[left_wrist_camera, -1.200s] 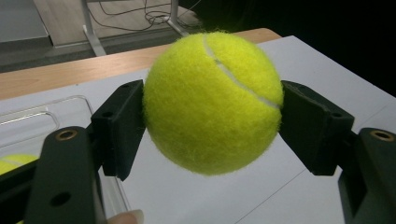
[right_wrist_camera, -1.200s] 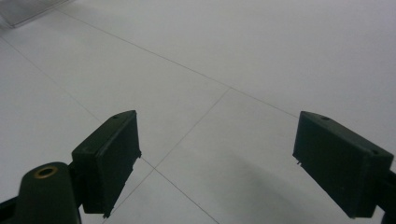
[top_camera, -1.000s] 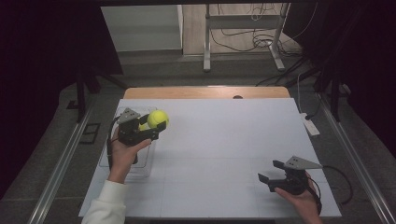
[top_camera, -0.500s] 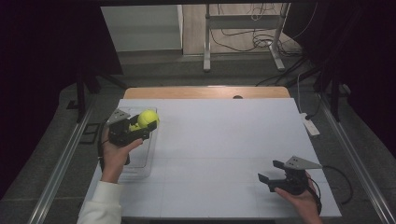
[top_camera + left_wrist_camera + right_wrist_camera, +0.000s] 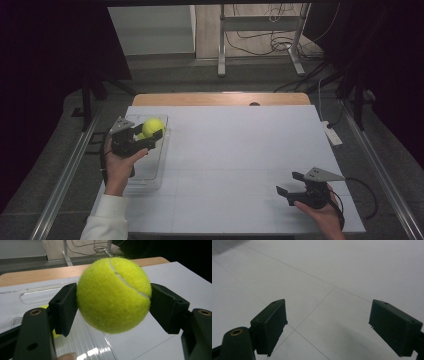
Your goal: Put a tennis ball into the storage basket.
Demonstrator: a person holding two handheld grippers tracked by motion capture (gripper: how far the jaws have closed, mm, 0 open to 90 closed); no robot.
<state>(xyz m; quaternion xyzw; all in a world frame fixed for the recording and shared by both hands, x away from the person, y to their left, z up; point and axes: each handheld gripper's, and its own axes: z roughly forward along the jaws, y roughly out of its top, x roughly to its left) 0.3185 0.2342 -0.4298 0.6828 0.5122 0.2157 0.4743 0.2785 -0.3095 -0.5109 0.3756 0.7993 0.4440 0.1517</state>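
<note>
The left gripper (image 5: pixel 145 136) pinches a tennis ball (image 5: pixel 113 295) above the clear tray (image 5: pixel 159 165), not yet released; the right gripper (image 5: pixel 334 327) rests spread on the bench (image 5: pixel 240 150).

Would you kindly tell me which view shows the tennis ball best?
The left gripper view: the tennis ball appears large and sharp, pinched between the left claw's jaws. The high view shows it small, above a clear tray.

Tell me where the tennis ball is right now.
The tennis ball is clamped in the left claw, at the table's left side in the high view, above the clear plastic bin.
</note>
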